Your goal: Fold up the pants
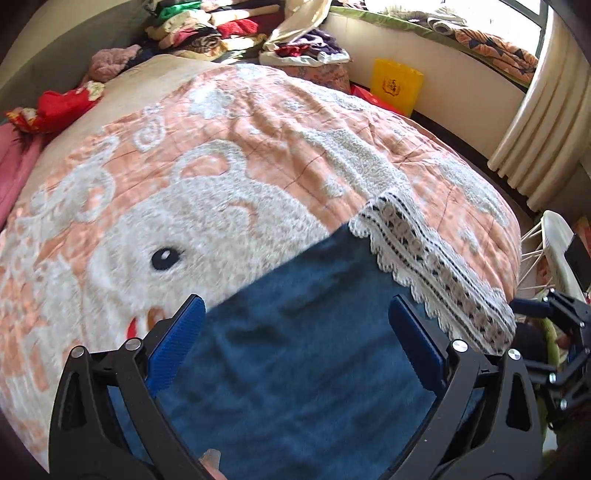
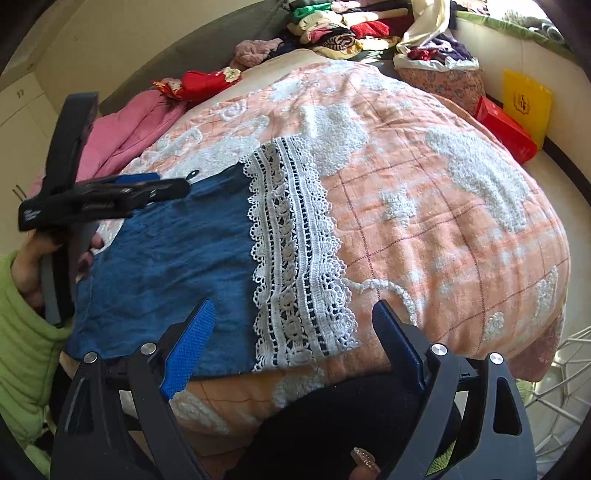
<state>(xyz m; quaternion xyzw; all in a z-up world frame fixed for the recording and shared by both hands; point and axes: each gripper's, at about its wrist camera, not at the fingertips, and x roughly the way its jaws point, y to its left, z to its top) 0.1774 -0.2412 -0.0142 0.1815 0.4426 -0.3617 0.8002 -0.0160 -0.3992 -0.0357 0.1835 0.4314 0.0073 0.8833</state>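
Note:
Blue pants (image 2: 166,258) with a white lace hem (image 2: 291,258) lie folded flat on the peach quilt (image 2: 424,221), near its front edge. My right gripper (image 2: 295,306) hovers open over the lace hem's near end, with nothing between its pads. In the left wrist view the blue pants (image 1: 295,369) fill the lower middle, and the lace hem (image 1: 424,266) runs off to the right. My left gripper (image 1: 295,301) stands open above the blue cloth, its pads apart and pressing on nothing. From the right wrist view the left gripper (image 2: 166,184) shows side-on over the pants' far left corner, held by a hand (image 2: 33,266).
A pile of clothes (image 1: 207,29) sits at the far end of the bed. A yellow bag (image 1: 397,86) and a red box (image 2: 506,133) stand by the right wall. Pink cloth (image 2: 125,129) lies at the left, and a white wire rack (image 2: 569,369) stands at the bed's right.

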